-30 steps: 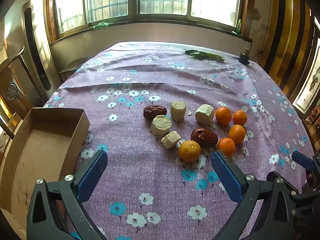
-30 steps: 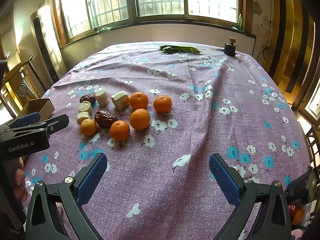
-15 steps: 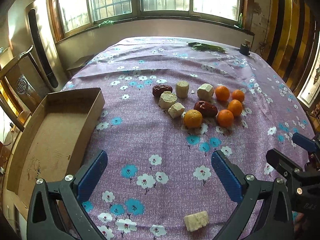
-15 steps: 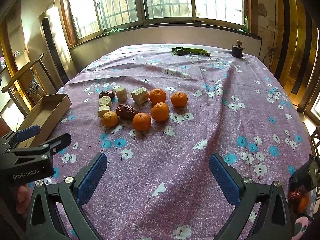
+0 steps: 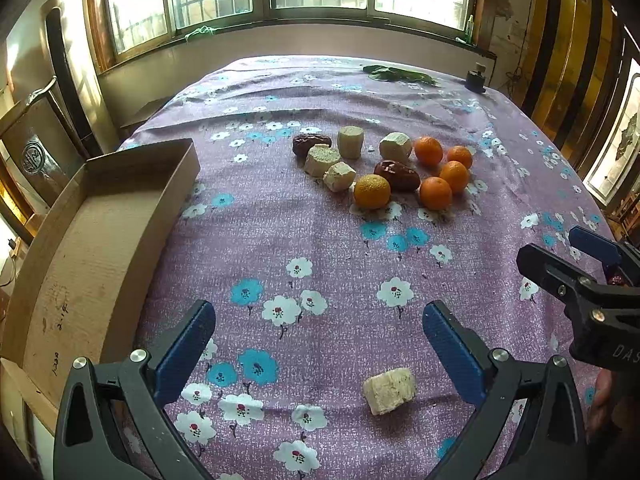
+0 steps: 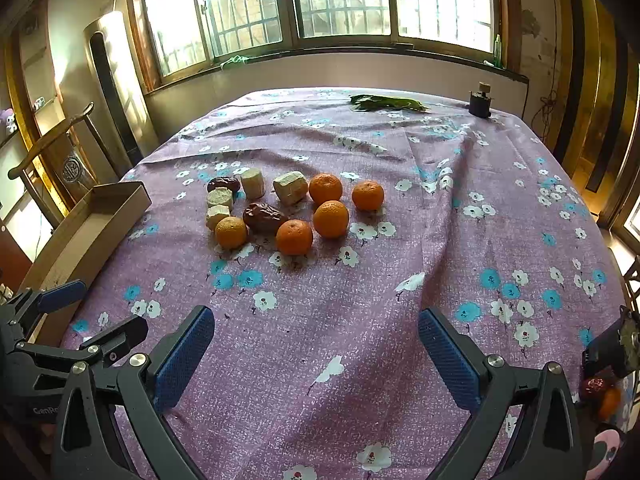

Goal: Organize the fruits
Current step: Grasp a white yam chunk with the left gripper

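Left wrist view: we see the cardboard box at left holding nothing, so sorting has not begun. The fruits cluster at upper centre on the worktop; one pale chunk lies near the released left gripper.

Right wrist view: the right gripper is released, empty; fruits sit centre left.
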A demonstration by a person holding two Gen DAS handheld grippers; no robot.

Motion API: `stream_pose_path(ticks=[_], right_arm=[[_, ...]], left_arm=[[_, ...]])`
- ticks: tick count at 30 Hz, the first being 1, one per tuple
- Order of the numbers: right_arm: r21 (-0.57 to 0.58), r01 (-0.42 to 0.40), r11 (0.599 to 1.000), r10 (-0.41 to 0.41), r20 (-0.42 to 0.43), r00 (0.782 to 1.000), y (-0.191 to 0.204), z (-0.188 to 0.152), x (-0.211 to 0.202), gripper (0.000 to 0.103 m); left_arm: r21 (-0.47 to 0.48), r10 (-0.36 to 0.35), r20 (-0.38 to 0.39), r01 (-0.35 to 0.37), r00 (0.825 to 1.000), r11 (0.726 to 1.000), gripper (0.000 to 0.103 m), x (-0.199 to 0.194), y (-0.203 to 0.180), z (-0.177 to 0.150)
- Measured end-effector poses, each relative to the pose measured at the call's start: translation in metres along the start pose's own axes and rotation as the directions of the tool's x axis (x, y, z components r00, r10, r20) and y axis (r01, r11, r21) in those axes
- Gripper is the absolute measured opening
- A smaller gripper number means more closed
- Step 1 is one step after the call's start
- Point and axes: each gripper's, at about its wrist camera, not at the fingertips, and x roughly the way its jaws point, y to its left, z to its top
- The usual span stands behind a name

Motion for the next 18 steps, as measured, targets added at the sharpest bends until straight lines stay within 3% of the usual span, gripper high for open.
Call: stream_pose_path(ticks=[18], right_arm=[[0.008,-0.028,1.000,0.028,-0.001,1.000,-0.005,-0.004,0.003,0.103]], left_arm=[[0.100,-0.074,-0.057,0.079,0.996,0.992,0.103,0.001,-0.007,-0.031]])
